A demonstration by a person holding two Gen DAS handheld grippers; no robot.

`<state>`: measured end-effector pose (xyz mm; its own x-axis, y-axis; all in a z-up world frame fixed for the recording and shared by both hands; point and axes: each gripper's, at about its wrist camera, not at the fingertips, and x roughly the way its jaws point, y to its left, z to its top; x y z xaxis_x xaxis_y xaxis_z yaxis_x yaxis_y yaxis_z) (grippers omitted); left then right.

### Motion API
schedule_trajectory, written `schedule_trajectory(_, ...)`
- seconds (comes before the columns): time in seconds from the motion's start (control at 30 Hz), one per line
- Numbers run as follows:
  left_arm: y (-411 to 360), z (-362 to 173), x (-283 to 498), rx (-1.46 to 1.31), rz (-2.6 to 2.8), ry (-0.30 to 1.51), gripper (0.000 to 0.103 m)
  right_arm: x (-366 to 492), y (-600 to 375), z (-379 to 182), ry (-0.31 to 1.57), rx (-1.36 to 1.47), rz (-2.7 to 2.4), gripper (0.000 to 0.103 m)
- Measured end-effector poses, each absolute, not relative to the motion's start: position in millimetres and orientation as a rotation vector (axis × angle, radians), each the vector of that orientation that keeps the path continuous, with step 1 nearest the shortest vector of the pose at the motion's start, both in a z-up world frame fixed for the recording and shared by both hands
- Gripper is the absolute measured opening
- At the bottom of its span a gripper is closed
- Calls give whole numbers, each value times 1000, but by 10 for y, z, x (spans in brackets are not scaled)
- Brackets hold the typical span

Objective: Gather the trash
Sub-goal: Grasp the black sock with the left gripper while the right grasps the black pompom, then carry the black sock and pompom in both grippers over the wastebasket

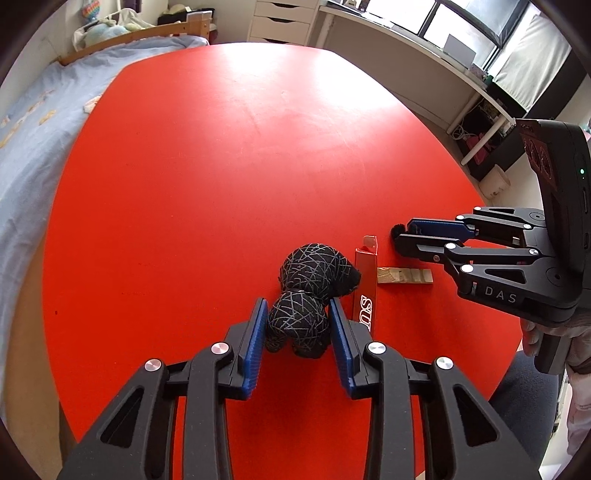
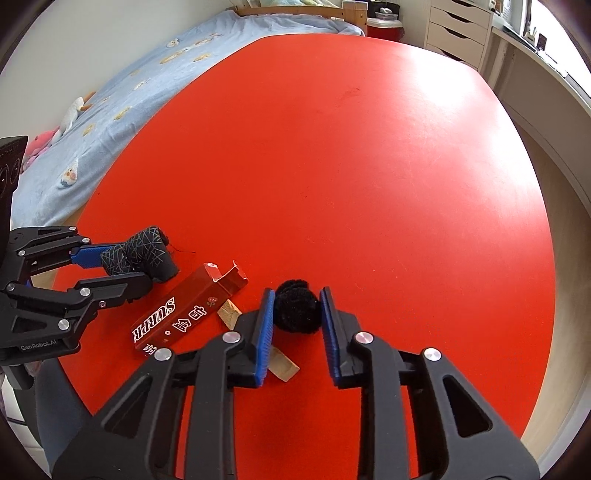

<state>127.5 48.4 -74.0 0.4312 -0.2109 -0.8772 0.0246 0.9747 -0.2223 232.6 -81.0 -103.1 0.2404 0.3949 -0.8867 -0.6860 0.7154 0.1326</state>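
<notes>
On the red table [image 1: 221, 166] lie a black rolled sock with grey lines [image 1: 314, 280], a long red carton [image 1: 364, 288], a small wooden wedge [image 1: 404, 276] and a black fuzzy ball [image 2: 297, 306]. My left gripper [image 1: 297, 314] has its blue pads on both sides of the sock's near end, touching it. It also shows in the right wrist view [image 2: 122, 267] with the sock [image 2: 147, 251]. My right gripper [image 2: 297, 306] has its pads against both sides of the fuzzy ball. The carton [image 2: 177, 314] and wedge [image 2: 229, 313] lie between the two grippers.
A bed with a blue cover [image 1: 37, 122] stands along the table's left side. A white desk [image 1: 406, 48] and a drawer unit [image 1: 280, 18] stand at the far right. The table's near edge [image 2: 535, 398] curves close to my right gripper.
</notes>
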Motion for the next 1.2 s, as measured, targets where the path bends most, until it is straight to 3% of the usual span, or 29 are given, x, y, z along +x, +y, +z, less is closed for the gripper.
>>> schedule_trajectory(0.6,448,-515,1114,-155,-113,1059,31,2146,-919,-759,1044,-299,763,23)
schedule_trajectory(1.2,279,83,390,-86,-88,902,31,1260,-1571,-133,911,-262,806,23)
